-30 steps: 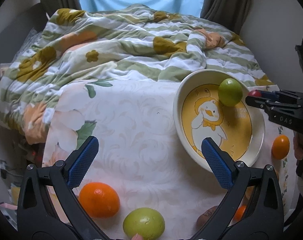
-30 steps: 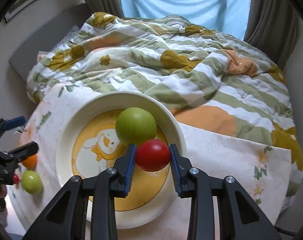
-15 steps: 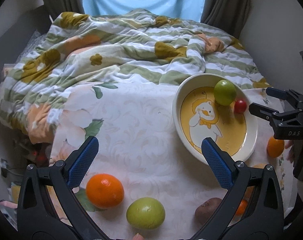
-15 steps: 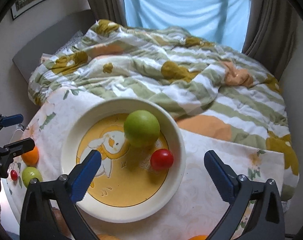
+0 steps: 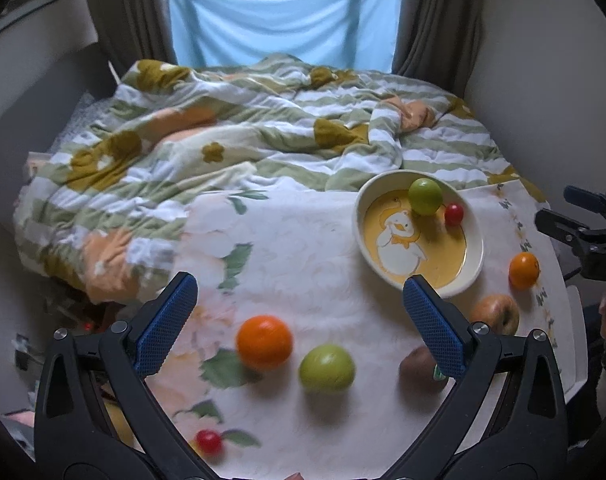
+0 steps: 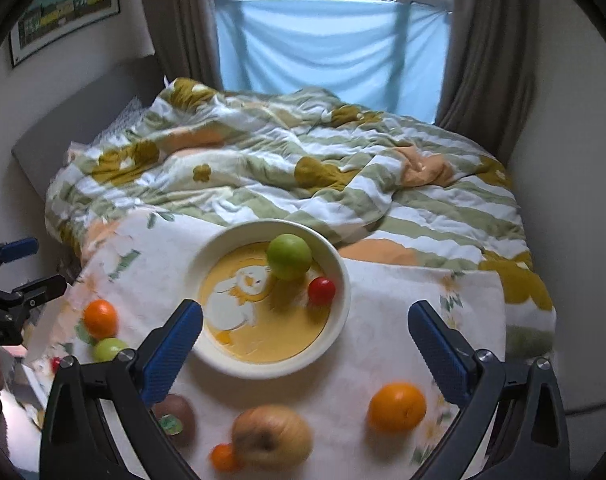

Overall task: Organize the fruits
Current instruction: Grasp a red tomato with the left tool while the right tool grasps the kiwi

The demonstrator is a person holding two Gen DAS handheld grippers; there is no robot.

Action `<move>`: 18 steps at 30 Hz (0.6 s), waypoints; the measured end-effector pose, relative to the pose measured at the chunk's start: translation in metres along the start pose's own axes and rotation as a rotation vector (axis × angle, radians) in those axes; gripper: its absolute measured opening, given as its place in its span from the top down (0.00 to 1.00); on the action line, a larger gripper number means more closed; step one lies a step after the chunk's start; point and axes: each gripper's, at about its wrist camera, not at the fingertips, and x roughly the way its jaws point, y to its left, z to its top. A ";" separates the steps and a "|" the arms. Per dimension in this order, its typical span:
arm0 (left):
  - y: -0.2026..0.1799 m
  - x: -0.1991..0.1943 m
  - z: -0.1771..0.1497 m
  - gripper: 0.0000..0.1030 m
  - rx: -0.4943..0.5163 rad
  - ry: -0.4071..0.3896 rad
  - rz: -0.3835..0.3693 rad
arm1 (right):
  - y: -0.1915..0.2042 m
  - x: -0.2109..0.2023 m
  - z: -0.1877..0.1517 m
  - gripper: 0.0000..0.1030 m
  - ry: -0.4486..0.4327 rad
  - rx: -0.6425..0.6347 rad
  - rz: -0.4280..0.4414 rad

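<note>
A white bowl with a yellow duck picture holds a green apple and a small red tomato. On the floral cloth lie an orange, a green apple, a kiwi, a yellowish apple, a second orange, a tiny orange fruit and a red tomato. My left gripper is open and empty above the near fruits. My right gripper is open and empty, back from the bowl.
A striped green and white quilt covers the bed behind the cloth. A blue curtain and dark drapes are at the back. A wall stands close on the right. The cloth's right edge drops off near the second orange.
My right gripper opened and left the red tomato in the bowl, then pulled back. Both grippers have risen and drawn away, so more fruit shows.
</note>
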 end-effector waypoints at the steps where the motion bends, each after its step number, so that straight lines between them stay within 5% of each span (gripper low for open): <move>1: 0.005 -0.006 -0.004 0.00 -0.001 -0.003 0.000 | 0.006 -0.009 -0.004 0.00 -0.002 0.010 -0.006; 18: 0.091 -0.055 -0.096 0.00 -0.013 -0.013 -0.041 | 0.102 -0.052 -0.089 0.00 -0.037 0.119 -0.073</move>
